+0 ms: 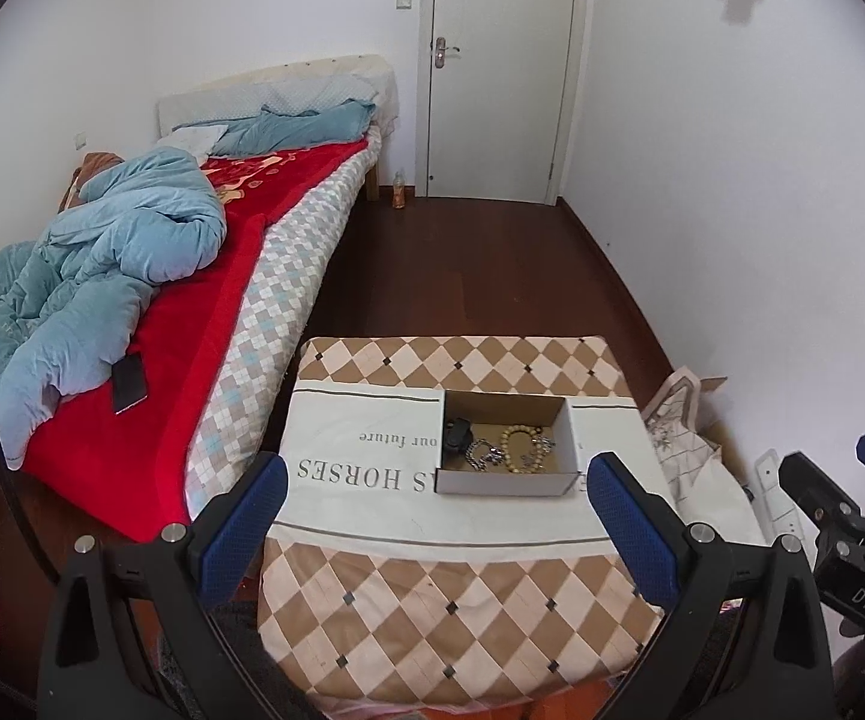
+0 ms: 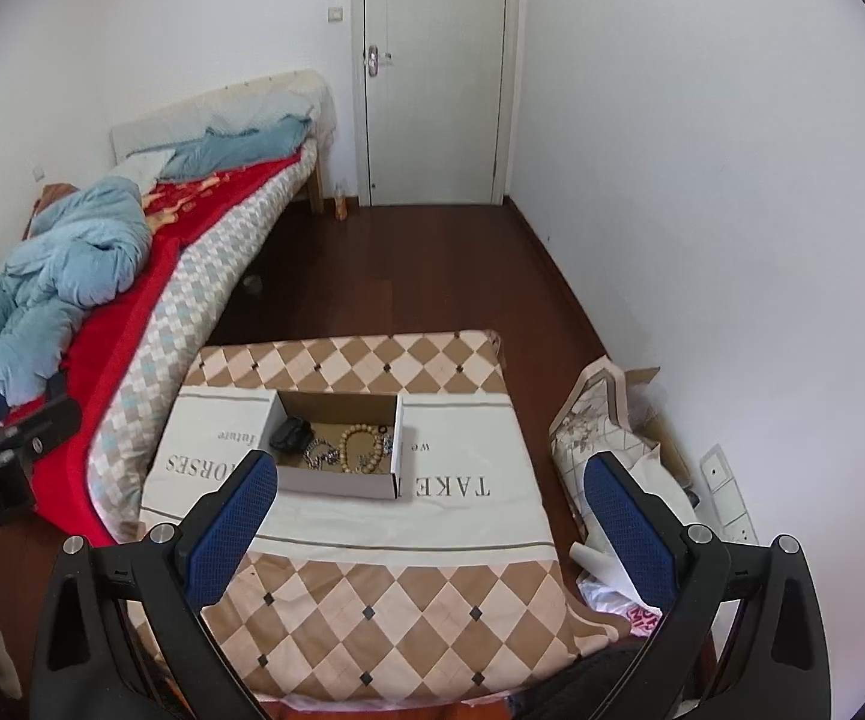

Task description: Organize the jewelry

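Beaded bracelet (image 1: 522, 447), rectangular cardboard box (image 1: 507, 480)

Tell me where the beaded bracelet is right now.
In both wrist views, the beaded bracelet lies inside the cardboard box on the checkered cushion, right of the silver chain.

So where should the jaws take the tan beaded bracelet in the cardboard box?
From straight above, pinching the near arc of the tan beaded bracelet: it lies flat as an open loop, and the walls of the shallow cardboard box block any sideways approach. Silver chains crowd its left side.
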Demonstrator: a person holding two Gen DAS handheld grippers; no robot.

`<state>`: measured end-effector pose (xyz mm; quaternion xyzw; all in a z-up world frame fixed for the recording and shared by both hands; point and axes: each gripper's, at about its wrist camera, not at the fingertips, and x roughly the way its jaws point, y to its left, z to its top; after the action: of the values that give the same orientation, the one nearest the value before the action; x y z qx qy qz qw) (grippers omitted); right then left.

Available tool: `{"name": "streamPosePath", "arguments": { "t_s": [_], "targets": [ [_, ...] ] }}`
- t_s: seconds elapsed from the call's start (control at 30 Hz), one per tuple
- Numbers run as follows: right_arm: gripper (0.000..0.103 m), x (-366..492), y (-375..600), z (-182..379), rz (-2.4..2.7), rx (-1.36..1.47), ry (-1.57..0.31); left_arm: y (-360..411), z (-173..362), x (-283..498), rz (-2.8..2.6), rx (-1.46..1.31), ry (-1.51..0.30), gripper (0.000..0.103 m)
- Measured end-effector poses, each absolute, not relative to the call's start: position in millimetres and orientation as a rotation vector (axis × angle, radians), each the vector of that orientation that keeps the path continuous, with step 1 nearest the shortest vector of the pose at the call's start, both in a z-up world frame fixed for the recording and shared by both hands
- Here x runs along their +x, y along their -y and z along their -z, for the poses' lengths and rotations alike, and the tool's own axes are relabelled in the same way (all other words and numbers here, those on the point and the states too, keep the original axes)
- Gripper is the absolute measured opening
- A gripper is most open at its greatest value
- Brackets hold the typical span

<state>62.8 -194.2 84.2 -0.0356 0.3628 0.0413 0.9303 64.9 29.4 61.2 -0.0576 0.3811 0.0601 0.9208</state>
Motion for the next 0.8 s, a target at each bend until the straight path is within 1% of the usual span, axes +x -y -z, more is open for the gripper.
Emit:
{"name": "streamPosePath", "arguments": {
  "t_s": [0.17,0.43,0.8],
  "targets": [
    [0.103,43,194,-103,-0.091,-0.078,-0.714,-22,-75,45,-0.103,-0.128,-0.774,0.102],
    [0.103,28,195,-114,-0.11,-0.08,-0.719,-14,-86,33,-0.087,-0.106,-0.76,0.102],
    [0.103,56,199,-106,-0.068,-0.087,-0.727,-14,-76,61,-0.125,-0.115,-0.769,0.102]
  ]
}}
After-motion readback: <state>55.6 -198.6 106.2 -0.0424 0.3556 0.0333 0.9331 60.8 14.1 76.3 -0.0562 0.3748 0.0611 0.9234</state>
